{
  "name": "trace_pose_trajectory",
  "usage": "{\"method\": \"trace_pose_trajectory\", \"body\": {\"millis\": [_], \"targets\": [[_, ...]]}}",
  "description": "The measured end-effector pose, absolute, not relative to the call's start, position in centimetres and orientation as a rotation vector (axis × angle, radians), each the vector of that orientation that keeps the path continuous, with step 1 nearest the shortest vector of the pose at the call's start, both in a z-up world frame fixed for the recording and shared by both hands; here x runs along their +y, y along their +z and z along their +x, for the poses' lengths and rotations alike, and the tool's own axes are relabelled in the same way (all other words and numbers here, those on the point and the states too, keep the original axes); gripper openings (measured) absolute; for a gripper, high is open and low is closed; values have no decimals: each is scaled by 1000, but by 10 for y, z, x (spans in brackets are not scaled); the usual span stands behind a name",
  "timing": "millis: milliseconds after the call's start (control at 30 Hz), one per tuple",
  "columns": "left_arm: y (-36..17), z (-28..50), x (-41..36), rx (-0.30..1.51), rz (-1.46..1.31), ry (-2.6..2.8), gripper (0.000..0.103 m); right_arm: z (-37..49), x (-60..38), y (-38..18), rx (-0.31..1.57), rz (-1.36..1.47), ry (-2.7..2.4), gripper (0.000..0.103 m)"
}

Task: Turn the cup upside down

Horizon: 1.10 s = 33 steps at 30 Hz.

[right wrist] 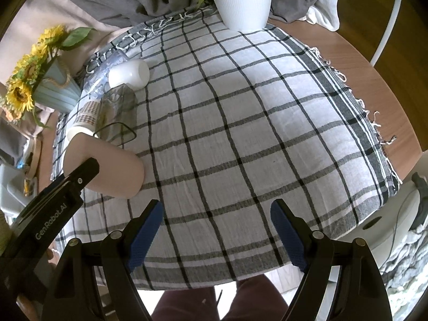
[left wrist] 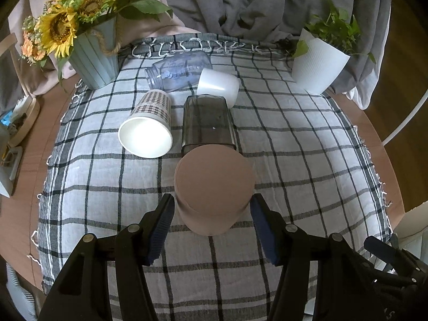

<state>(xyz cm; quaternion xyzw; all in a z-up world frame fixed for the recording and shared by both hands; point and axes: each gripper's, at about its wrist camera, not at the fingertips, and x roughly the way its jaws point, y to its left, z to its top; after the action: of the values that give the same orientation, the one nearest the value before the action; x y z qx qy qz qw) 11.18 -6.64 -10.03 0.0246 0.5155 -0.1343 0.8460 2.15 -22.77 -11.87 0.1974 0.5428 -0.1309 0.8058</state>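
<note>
A round wooden table (right wrist: pixel 401 85) under a checked cloth (right wrist: pixel 240 133), grey drapes (left wrist: pixel 254 2) behind.

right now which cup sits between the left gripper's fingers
The pink cup, flanked by the left gripper; the plaid, white and smoky cups lie farther back.

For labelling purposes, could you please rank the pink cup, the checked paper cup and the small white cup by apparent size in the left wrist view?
1. pink cup, though it is nearest the camera
2. checked paper cup
3. small white cup, farthest away
</note>
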Motion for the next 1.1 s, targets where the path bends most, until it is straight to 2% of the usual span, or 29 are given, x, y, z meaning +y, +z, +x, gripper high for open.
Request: {"method": "trace_pose_trajectory", "body": {"millis": [100, 167, 233, 333, 500, 667, 1100], "targets": [[-96, 108, -66, 1084, 60, -282, 59, 20, -228, -117, 1156, 417, -283, 83], [-92, 103, -63, 1082, 58, -280, 65, 18, -228, -113, 1147, 416, -289, 83], [-85, 96, -58, 1066, 48, -265, 79, 15, -227, -108, 1135, 415, -289, 83], [-70, 83, -48, 1020, 35, -217, 90, 9, -224, -96, 1106, 401, -281, 83], [-48, 63, -32, 949, 60, -126, 103, -1, -217, -75, 1047, 368, -256, 88], [-33, 46, -17, 919, 57, -56, 103, -12, -205, -53, 976, 312, -220, 92], [-10, 6, 2, 859, 69, 28, 103, -33, -186, -30, 849, 254, -170, 93]]}}
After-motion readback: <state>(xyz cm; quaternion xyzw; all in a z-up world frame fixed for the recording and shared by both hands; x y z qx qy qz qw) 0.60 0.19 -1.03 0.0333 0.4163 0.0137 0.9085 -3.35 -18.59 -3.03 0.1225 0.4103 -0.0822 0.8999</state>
